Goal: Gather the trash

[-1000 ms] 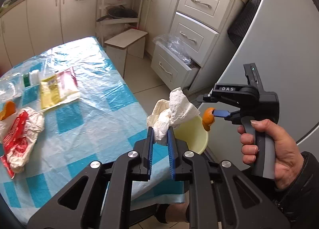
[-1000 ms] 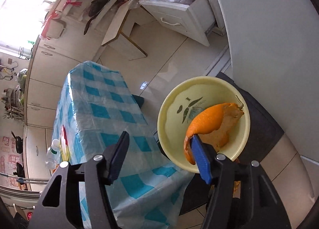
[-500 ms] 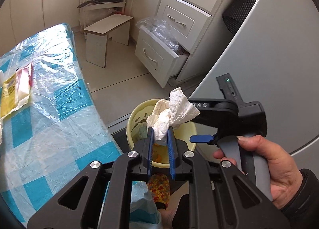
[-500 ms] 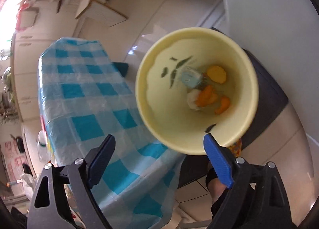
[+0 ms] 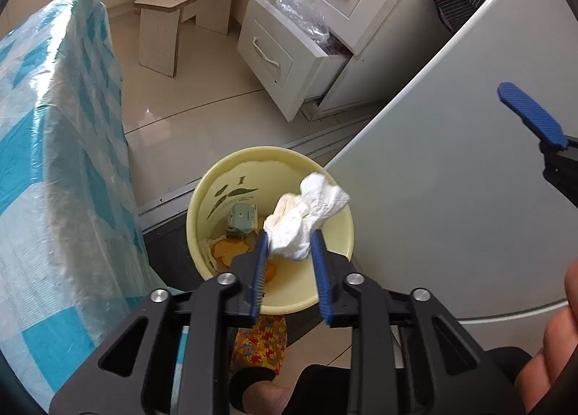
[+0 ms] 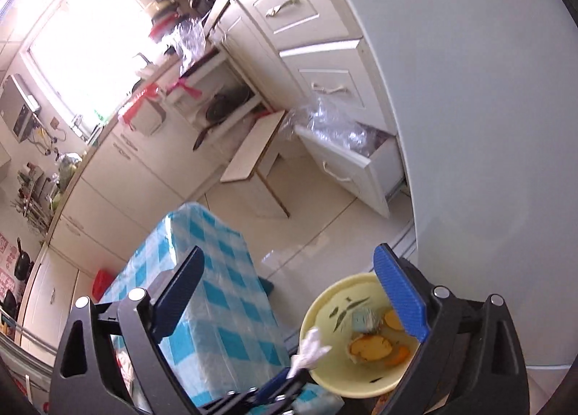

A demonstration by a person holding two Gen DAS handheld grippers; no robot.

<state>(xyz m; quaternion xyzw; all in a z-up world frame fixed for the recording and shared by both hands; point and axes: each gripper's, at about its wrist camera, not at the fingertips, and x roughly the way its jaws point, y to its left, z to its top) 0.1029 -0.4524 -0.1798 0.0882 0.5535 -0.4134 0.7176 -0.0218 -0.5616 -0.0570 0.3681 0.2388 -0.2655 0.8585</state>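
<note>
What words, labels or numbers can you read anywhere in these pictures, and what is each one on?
No text here reads clearly.
Small box in the yellow bin: printed label, too small and blurred to read.
Bin's inner wall: a dark leaf motif with a small mark above it, not legible as a letter.
Red posters on the far wall, right wrist view: characters too blurred to read.

orange peel [image 6: 368,348] dropped in bin [image 5: 336,230], tissue [image 5: 307,220] loosening
</note>
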